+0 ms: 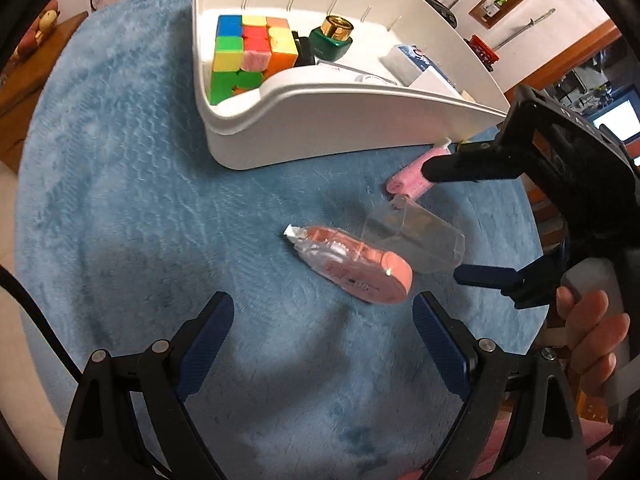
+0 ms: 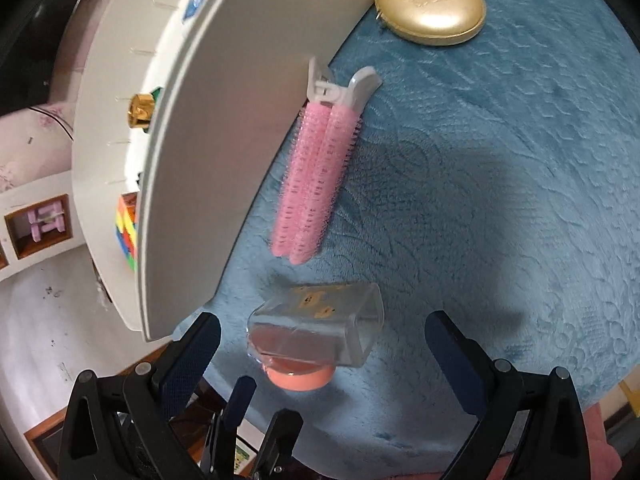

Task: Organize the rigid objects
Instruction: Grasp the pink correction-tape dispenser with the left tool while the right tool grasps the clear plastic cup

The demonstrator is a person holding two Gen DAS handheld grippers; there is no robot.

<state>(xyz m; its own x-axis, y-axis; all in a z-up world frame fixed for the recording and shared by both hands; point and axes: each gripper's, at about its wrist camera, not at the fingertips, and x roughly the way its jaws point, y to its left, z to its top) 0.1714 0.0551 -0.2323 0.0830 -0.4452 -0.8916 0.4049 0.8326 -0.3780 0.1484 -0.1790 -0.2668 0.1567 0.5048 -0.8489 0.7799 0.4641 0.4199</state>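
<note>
Partly done: a cube (image 1: 250, 56) and bottle (image 1: 334, 38) sit in the far white organizer (image 1: 320, 132). Correction tape (image 1: 352, 266), clear cap (image 1: 416, 240) and pink clip (image 2: 312, 184) lie near on the blue cloth (image 1: 140, 200) (gold case (image 2: 430, 6) too). The left gripper (image 1: 324, 344) and right gripper (image 2: 324, 360) hang with jaws apart, empty.

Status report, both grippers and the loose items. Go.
Left gripper open, empty, above correction tape. Right gripper open, empty, over clear cap. Pink roller against tray. Nothing in the way.
</note>
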